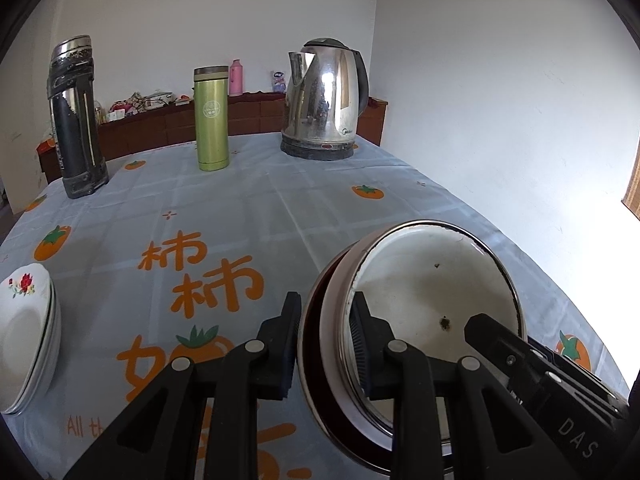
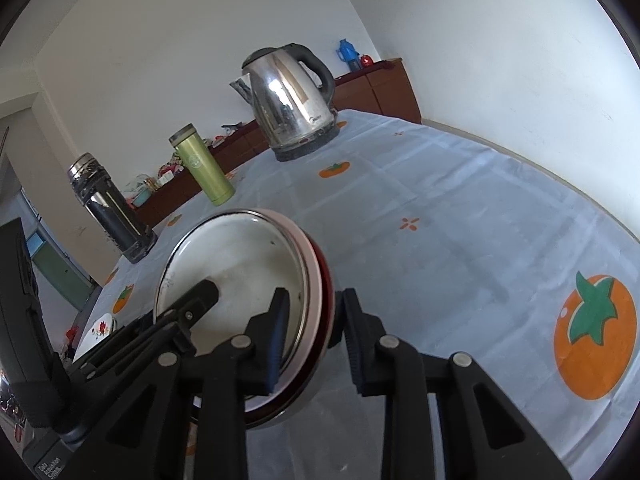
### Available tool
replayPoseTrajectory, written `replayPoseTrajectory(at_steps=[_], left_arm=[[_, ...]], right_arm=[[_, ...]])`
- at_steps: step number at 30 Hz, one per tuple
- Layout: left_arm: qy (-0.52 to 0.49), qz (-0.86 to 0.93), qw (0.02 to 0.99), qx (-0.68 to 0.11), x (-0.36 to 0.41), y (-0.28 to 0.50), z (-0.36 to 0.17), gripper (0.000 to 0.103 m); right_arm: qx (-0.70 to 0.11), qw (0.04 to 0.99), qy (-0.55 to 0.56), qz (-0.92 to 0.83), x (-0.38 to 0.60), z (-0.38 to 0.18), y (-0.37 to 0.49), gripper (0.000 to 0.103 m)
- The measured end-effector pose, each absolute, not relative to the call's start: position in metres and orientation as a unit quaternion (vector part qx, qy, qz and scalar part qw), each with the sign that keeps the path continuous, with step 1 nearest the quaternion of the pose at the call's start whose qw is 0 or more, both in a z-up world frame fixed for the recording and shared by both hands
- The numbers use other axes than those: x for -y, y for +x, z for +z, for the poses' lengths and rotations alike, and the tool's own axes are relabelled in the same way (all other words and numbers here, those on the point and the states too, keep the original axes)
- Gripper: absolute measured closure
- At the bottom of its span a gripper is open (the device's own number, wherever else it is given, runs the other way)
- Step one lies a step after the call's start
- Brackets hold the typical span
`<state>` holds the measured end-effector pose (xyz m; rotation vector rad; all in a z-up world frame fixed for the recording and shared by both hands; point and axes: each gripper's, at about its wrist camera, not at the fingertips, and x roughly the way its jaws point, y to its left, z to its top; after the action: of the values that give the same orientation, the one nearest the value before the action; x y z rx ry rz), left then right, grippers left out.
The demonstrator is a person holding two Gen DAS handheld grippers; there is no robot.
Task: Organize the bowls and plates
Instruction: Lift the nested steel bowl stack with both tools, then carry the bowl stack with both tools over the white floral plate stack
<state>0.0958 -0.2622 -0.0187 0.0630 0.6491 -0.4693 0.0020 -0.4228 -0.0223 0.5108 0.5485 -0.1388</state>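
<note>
A stack of nested enamel bowls (image 1: 432, 280), white inside with pink and red outsides, is held between both grippers above the tablecloth. My left gripper (image 1: 326, 332) is shut on the stack's left rim, one finger inside the top bowl and one outside. My right gripper (image 2: 314, 328) is shut on the opposite rim of the bowls (image 2: 240, 256) in the same way. Each view shows the other gripper's finger reaching into the top bowl. A pile of white flowered plates (image 1: 28, 320) lies at the table's left edge, also seen as the plates (image 2: 100, 328) in the right wrist view.
A steel kettle (image 1: 324, 96), a green flask (image 1: 211, 120) and a dark thermos (image 1: 76, 120) stand along the far side of the tablecloth (image 1: 240, 208). A white wall runs close along the table's right side. A brown cabinet stands behind the table.
</note>
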Motion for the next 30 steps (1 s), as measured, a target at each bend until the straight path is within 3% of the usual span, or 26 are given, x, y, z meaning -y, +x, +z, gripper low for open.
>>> replayPoseTrajectory(at_steps=[30], left_arm=[[0.032, -0.177, 0.94, -0.29, 0.16, 0.056, -0.003, 0.077]], right_arm=[[-0.264, 0.935, 0.236, -0.023, 0.326, -0.014, -0.017, 0.079]])
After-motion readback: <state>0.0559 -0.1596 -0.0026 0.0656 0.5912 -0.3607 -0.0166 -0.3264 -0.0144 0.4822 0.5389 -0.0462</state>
